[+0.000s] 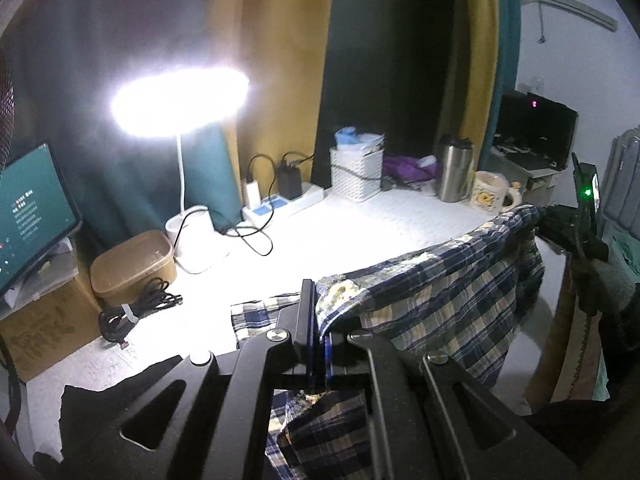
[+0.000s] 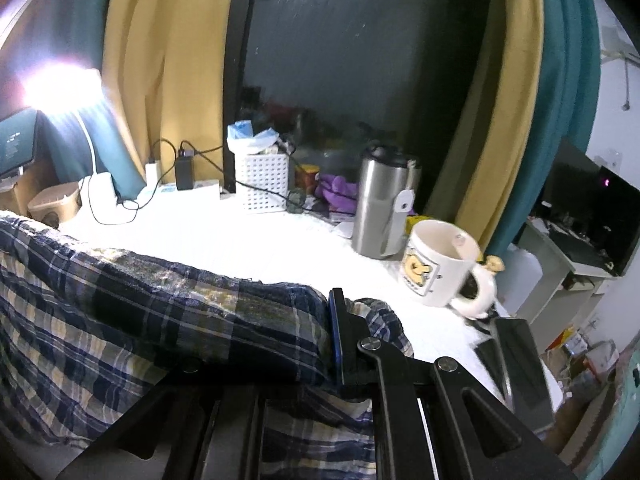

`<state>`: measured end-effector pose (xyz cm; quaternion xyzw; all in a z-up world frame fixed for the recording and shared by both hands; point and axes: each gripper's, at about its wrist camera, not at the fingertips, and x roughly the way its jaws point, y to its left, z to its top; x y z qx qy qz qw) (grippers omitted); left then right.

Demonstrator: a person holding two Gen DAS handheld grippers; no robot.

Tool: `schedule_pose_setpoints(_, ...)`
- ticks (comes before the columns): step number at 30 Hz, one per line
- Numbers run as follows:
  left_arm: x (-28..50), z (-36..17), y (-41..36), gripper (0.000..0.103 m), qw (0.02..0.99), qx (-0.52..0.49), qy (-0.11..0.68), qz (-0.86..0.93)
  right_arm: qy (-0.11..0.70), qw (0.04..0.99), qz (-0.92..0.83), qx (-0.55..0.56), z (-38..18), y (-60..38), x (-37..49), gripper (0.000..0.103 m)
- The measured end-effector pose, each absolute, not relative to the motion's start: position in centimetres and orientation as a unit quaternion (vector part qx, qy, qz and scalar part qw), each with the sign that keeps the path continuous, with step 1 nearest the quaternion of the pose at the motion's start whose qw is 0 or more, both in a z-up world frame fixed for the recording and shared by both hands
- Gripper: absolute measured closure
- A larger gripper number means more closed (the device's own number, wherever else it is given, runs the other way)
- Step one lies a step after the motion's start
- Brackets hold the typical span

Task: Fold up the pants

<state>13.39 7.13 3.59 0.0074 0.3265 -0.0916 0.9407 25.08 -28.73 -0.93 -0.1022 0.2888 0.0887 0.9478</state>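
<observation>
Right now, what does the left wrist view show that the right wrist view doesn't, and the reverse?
Only the left view shows the coiled black cable and the cardboard box. Only the right view shows the phone beside the mug. Both show the plaid pants, each gripper, left and right, shut on the cloth, plus the steel tumbler.

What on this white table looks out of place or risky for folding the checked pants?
The white cartoon mug stands at the table's right edge, close beside the right gripper that clamps the blue checked pants. Nothing looks spilled.
</observation>
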Motion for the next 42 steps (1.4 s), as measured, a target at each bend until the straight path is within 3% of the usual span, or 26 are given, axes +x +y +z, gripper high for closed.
schedule_pose_setpoints(20,23.7,-5.8,11.3,0.101,0.903,0.008,0.425,-0.071,0.385,0.909,0.114,-0.113,-7.7,-24.3,33.8,0.093)
schedule_pose_setpoints(30,26.6,-8.8,13.2,0.094,0.882,0.013,0.467,-0.064,0.408,0.897,0.114,-0.125,-9.6,-23.3,35.6,0.093)
schedule_pose_setpoints(36,27.3,-8.7,14.8,0.085,0.881,0.004,0.471,-0.034,0.414,0.895,0.103,-0.131,-9.9,-23.2,36.1,0.093)
schedule_pose_setpoints(42,27.4,-8.0,16.9,0.085,0.883,0.002,0.470,0.005,0.422,0.891,0.095,-0.138,-9.9,-22.9,36.8,0.091)
